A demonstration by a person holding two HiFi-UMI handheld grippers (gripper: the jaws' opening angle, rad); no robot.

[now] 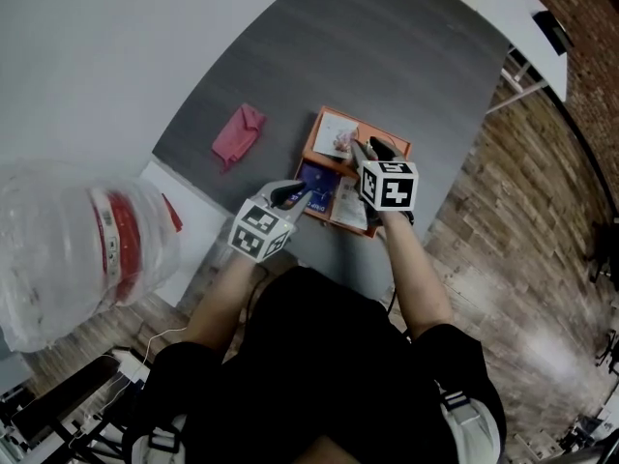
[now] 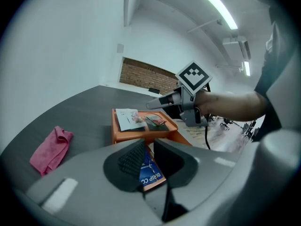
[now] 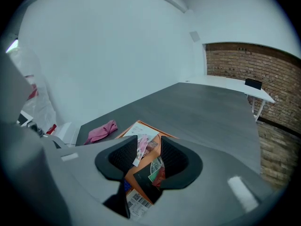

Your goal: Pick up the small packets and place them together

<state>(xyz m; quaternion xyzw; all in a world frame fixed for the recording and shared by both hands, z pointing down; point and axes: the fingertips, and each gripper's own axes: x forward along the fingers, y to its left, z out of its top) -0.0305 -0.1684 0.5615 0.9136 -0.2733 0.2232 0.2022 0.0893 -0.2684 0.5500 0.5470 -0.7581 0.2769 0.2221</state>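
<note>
1. Clear plastic bag [image 1: 68, 249] with red print, far left, off the table's edge.
2. Pink cloth [image 1: 238, 133], crumpled on the grey table [image 1: 387, 46], well apart from the tray.
3. My left tongs [image 1: 295, 193]: jaws narrow, clamped on 1 blue packet [image 2: 150, 172]. The packet hangs from the jaws at the near side of the tray, its printed face towards me.
4. Orange tray [image 2: 129, 136], on the table between my 2 tongs and just beyond the blue packet.
5. White packet [image 2: 127, 118], lying flat in the tray's far left part, with a pink picture on it.
6. Dark packet [image 2: 155, 122], lying in the tray just right of the white one. I cannot tell whether the 2 touch.
7. My right tongs [image 3: 149, 147]: jaws wide apart, poised above the tray and holding nothing. The white and dark packets show below, through the gap between the jaws, and neither pad touches them.
</note>
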